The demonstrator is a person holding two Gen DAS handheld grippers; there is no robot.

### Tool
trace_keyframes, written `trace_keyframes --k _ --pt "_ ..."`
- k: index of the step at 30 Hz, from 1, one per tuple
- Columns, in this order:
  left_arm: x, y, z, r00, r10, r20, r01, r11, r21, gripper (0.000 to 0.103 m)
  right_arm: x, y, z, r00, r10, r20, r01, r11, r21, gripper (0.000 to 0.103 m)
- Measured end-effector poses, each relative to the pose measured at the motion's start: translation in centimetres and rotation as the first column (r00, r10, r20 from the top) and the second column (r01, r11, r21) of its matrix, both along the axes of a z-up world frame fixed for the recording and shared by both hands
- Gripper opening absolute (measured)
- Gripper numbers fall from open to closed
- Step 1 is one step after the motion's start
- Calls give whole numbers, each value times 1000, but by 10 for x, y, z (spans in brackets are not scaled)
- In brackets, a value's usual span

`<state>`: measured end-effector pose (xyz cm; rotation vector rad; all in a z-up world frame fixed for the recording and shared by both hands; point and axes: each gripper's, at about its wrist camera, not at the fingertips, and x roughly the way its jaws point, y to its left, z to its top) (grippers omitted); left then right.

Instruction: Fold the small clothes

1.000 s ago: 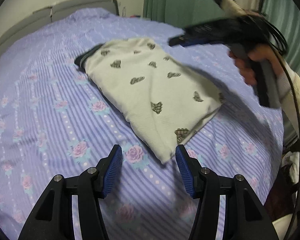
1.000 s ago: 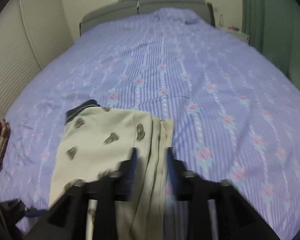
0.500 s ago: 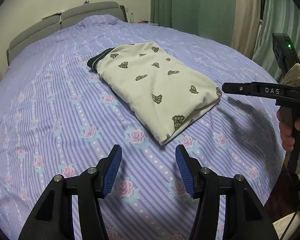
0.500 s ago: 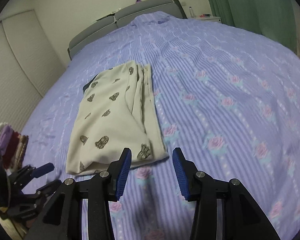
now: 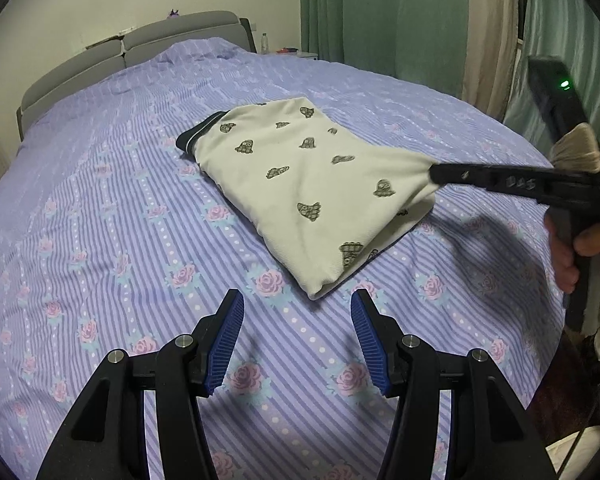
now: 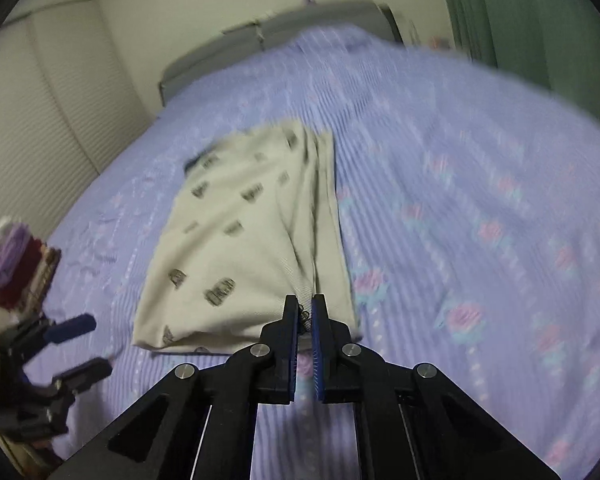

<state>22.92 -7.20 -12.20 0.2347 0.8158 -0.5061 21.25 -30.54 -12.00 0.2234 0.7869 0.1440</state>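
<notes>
Right wrist view puts us directly behind our right gripper (image 6: 306,312), whose blue-padded jaws have just snapped together and now pinch the near corner of the cream garment (image 6: 244,248), a sliver of fabric caught between the pads. From our left wrist view we see the same grip from the side: the black fingers of that tool reach in from the right, clamped on the garment's (image 5: 308,184) right-hand corner, which lifts slightly off the bed, while a hand (image 5: 580,252) wraps the handle below a small green light. Our left gripper (image 5: 298,336) hangs with its jaws parted and nothing between them, above the bedspread and just short of the garment's nearest corner. The garment itself is folded into a long rectangle printed with dark little motifs, a dark waistband showing at its far end, lying diagonally near the middle of the lilac striped bedspread (image 5: 112,216) with pink roses. Beyond it stands a grey padded headboard (image 5: 140,44), and green curtains (image 5: 380,12) hang along the right side. In the right wrist view, which is blurred, a small stack of folded clothes (image 6: 16,260) sits at the left edge.
</notes>
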Motion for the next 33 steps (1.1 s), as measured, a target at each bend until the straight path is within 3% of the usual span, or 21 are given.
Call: trace_keyframes --k 5,10,14,15,17,18,24,29,32,33 --pt "3 2 -3 1000 7 -12 -7 1000 1 55 -2 -5 8 1000 13 4 -12 999 -52 7" --pt "6 8 -4 999 24 -25 -24 1000 4 55 5 -5 -12 995 14 -95 -21 996 -81 7" --pt "7 13 -6 999 24 -32 -24 1000 15 55 4 -5 -16 996 -20 -88 14 997 -72 8" --pt "6 14 -6 999 26 -29 -25 999 21 55 3 -3 -13 996 -39 -76 31 994 -106 9" --pt "5 16 -6 999 32 -26 -31 999 23 55 1 -4 -10 995 -67 -69 57 990 -129 31" --pt "4 16 -4 999 34 -23 -33 999 22 55 -1 -8 -9 993 -97 -72 89 990 -112 35" --pt "-2 15 4 999 38 20 -38 999 33 58 -25 -16 -2 986 -161 -43 158 986 -57 36" --pt "-8 -16 9 989 -114 90 107 991 76 58 -31 -8 -11 987 -146 -59 144 989 -44 36" --pt "-12 -45 2 961 -225 160 195 963 185 56 -32 -8 -15 989 -134 -68 135 991 14 36" --pt "-11 -53 -3 952 -252 173 212 952 223 51 -33 -8 -16 990 -128 -65 130 991 32 36"
